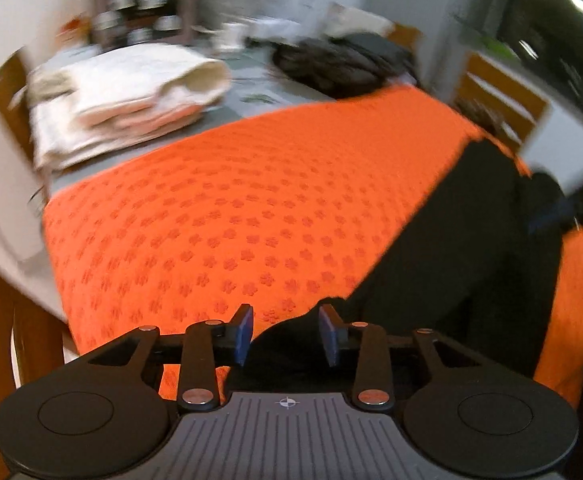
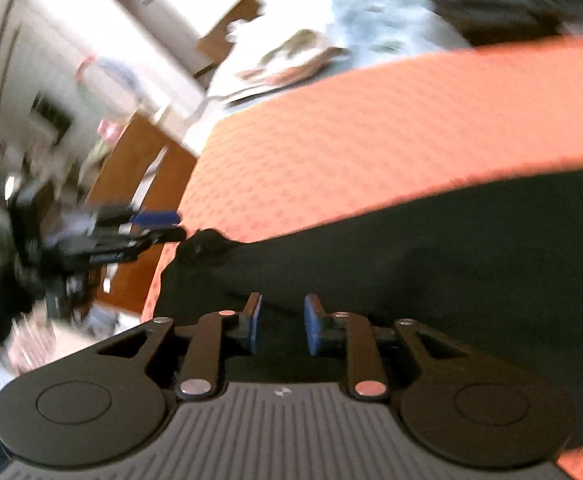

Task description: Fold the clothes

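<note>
Orange cloth [image 1: 251, 200] covers the table; limp black garment [image 1: 451, 260] wants edge grips; both hand-held grippers, left hand-held gripper [image 1: 287, 334] and right hand-held gripper [image 2: 281, 322], gape empty.

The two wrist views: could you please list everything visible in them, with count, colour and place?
Mat: one, orange with a flower pattern, spread across the table.
Dark garment: one, black, lying on the mat's near right part.
Folded textiles: one stack, cream and white, beyond the mat at far left.
Dark clothes pile: one, brown-black, far side of the table.
Chairs: at least two, wooden, at the table's edges.
Left tool: black with blue pads, open over the garment's edge.
Right tool: same colours, open above the garment.
</note>
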`<state>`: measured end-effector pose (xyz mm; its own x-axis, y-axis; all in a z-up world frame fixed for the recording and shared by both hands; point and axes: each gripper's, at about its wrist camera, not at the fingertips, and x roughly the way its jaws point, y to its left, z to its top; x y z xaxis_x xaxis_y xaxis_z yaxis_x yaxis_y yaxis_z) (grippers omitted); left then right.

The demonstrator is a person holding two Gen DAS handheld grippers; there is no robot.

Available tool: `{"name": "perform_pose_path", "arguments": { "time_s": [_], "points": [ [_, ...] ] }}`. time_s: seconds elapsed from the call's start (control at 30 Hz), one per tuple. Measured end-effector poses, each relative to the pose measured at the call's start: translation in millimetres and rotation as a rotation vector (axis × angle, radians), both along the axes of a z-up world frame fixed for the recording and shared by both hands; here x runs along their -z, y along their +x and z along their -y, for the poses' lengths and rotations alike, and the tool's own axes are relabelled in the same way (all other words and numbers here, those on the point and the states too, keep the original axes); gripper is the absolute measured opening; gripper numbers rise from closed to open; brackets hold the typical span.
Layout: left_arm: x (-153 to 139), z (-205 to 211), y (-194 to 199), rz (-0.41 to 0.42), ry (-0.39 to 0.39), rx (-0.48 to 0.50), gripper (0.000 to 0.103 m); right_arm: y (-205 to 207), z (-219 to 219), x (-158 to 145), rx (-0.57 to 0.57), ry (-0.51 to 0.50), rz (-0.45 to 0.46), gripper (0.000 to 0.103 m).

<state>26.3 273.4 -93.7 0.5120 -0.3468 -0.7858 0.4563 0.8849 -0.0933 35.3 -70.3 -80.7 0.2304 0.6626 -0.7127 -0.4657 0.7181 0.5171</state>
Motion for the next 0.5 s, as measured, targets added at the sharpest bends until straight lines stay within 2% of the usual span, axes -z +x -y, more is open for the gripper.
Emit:
{"name": "perform_pose_path", "arguments": {
  "time_s": [0.13,0.3,0.43,0.5],
  "points": [
    [-1,15,-2,0.005,0.109,0.246,0.051,10,-29,-8,-0.096,-0.024,0.043,0.029],
    [13,33,-1,0.013,0.231,0.459,0.051,18,-48,-5,-0.151,-0.045,0.041,0.029],
    [24,38,3,0.049,0.299,0.563,0.051,20,-52,-1,-0.175,-0.066,0.030,0.029],
    [26,38,6,0.056,0.303,0.587,0.051,23,-53,1,-0.186,-0.073,0.028,0.030]
  ]
}}
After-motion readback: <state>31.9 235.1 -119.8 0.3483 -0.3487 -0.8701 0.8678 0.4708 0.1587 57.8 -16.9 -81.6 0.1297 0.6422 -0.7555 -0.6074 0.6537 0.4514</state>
